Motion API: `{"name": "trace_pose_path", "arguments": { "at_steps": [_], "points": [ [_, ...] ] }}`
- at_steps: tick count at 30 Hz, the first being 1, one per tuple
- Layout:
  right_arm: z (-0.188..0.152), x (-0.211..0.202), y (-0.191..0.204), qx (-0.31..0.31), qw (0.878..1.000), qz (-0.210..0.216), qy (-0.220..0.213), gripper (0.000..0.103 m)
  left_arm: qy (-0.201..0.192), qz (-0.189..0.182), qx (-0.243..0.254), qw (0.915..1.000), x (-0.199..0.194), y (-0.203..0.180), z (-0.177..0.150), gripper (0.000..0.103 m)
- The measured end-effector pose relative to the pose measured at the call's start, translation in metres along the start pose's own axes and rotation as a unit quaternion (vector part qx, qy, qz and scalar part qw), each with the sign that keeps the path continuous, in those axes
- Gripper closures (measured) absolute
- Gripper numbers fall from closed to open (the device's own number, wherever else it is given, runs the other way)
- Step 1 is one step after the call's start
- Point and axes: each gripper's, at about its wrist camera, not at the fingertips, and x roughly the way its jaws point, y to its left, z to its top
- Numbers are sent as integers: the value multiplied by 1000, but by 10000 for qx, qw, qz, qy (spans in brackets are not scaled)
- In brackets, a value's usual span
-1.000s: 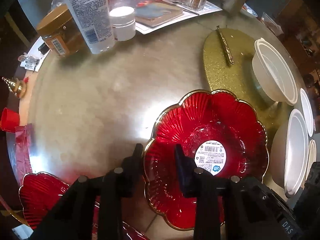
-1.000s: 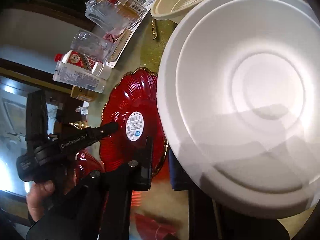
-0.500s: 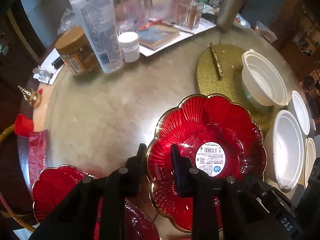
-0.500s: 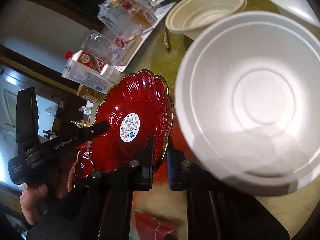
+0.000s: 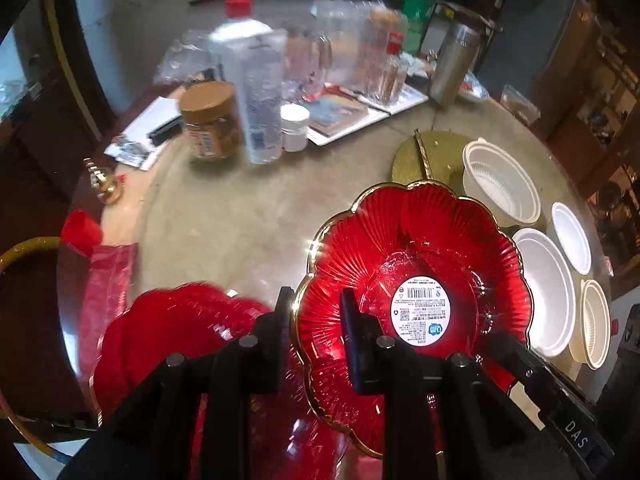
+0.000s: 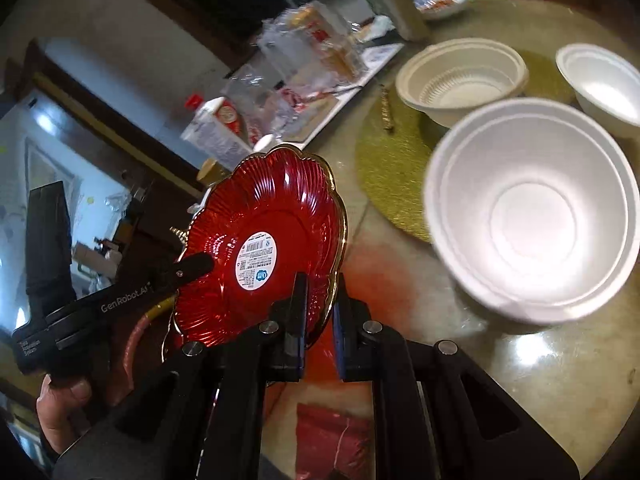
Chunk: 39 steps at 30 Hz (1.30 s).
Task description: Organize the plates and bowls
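Note:
A red scalloped plate with a gold rim and a white barcode sticker is lifted above the table, tilted. My left gripper is shut on its near rim. My right gripper is shut on the opposite rim of the same plate. A second red plate lies on the table below, at the left. White bowls stand at the right: a large one, a ribbed one, and small ones.
A gold glitter mat lies under the ribbed bowl. Bottles, a brown-lidded jar, a white jar, papers and a steel tumbler crowd the far side of the round table. A red packet lies at the left edge.
Both grippers have risen with the red plate between them and it has tilted. The second red plate has come further into view below the left gripper.

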Motion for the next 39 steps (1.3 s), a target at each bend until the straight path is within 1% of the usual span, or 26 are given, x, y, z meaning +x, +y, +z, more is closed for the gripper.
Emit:
{"name": "trace_pose_path", "arguments": {
  "at_steps": [8, 14, 19, 25, 30, 39],
  "points": [
    [-20, 3, 45, -594, 9981, 158, 97, 93, -448, 70, -533, 9975, -40, 47, -35, 82],
    [-37, 14, 69, -944, 9950, 184, 257, 93, -625, 197, -867, 9941, -53, 75, -60, 82],
    [-50, 28, 83, -1175, 9919, 177, 449, 93, -627, 233, -1164, 9909, -51, 96, -77, 82],
    [-57, 40, 96, -1418, 9881, 94, 590, 93, -515, 212, -1421, 9883, -42, 115, -96, 82],
    [-60, 43, 106, -1619, 9848, -12, 629, 93, -503, 230, -1495, 9872, -39, 121, -104, 82],
    [-65, 58, 110, -1757, 9807, -220, 832, 93, -478, 286, -1542, 9865, -37, 127, -113, 82]
  ]
}}
